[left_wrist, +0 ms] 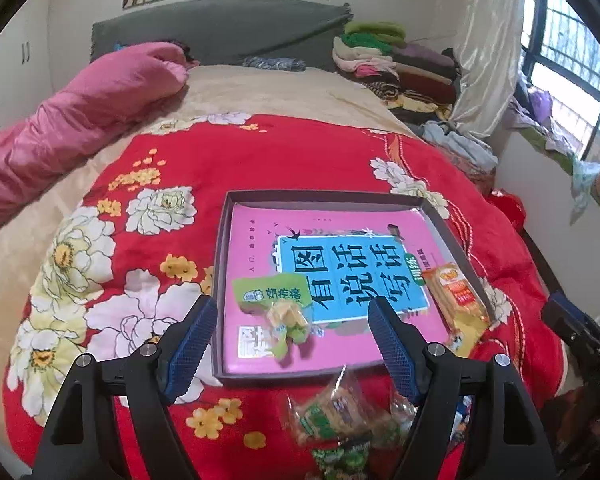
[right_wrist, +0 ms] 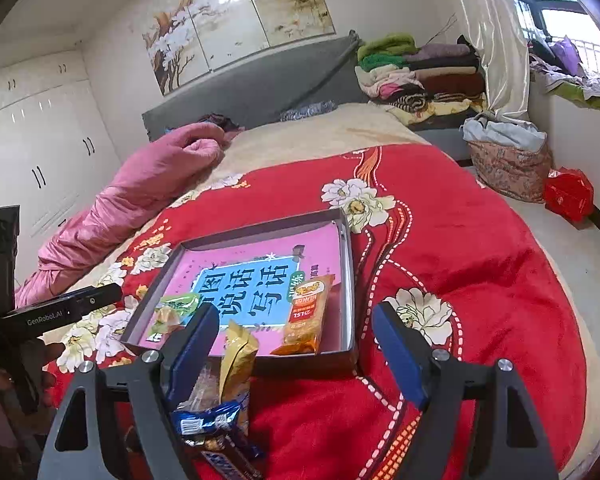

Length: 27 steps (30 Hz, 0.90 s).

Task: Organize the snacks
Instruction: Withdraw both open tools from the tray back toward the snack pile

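A shallow grey box [left_wrist: 220, 292] lies on a red flowered blanket [left_wrist: 260, 152] spread over the bed; a pink book cover with a blue panel [left_wrist: 340, 272] fills its floor.

In the left wrist view, the left gripper [left_wrist: 292, 312] hangs over the box's near-left corner with its jaws spread wide and nothing between the blue pads [left_wrist: 196, 340]. Inside the box, near that left corner, sits a green-labelled candy packet [left_wrist: 276, 304]. Further right, against the box's right wall, lies an orange cracker packet [left_wrist: 456, 296]. Just outside the box's near wall, a loose heap of clear and green wrapped snacks [left_wrist: 336, 412] rests on the blanket.

In the right wrist view, the left gripper's black body [right_wrist: 60, 308] shows to the left of the box. The right gripper [right_wrist: 296, 332] hovers over the box's near wall, fingers parted and empty. The green packet [right_wrist: 176, 308] lies at the box's left side and the orange packet [right_wrist: 306, 316] toward its right. A yellow packet [right_wrist: 238, 356] leans on the box's near wall, with blue-wrapped bars [right_wrist: 212, 420] just before it on the blanket.
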Available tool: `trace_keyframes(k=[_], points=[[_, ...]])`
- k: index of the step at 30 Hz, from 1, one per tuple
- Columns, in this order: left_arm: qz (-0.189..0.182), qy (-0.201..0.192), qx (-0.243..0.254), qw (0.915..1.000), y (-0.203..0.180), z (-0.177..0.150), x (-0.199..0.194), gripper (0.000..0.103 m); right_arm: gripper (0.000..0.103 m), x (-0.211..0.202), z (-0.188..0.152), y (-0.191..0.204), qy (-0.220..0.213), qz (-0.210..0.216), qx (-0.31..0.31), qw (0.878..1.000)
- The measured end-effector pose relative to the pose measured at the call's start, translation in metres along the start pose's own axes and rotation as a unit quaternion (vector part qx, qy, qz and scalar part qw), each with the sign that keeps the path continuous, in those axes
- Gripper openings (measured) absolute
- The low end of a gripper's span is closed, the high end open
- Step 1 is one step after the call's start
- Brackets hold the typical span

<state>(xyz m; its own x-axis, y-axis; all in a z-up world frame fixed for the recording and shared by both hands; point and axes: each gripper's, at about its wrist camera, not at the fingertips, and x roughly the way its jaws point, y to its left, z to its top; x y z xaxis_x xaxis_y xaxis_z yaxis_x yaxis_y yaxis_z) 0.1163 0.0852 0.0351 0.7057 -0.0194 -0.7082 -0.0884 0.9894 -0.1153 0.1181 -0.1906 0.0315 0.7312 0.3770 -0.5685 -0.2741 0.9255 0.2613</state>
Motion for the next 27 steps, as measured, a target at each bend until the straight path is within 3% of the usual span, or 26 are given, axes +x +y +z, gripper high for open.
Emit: trace_keyframes(k=[22, 27], points=[[-0.012, 0.002, 0.020, 0.9997, -0.001, -0.020, -0.036, 0.079, 0.087, -0.032, -0.011, 0.000, -0.009, -0.005, 0.003, 1.000], [-0.014, 0.002, 0.027, 0.9995, 0.000, -0.025, -0.043, 0.079, 0.089, -0.031, -0.016, 0.004, 0.010, 0.002, 0.004, 1.000]])
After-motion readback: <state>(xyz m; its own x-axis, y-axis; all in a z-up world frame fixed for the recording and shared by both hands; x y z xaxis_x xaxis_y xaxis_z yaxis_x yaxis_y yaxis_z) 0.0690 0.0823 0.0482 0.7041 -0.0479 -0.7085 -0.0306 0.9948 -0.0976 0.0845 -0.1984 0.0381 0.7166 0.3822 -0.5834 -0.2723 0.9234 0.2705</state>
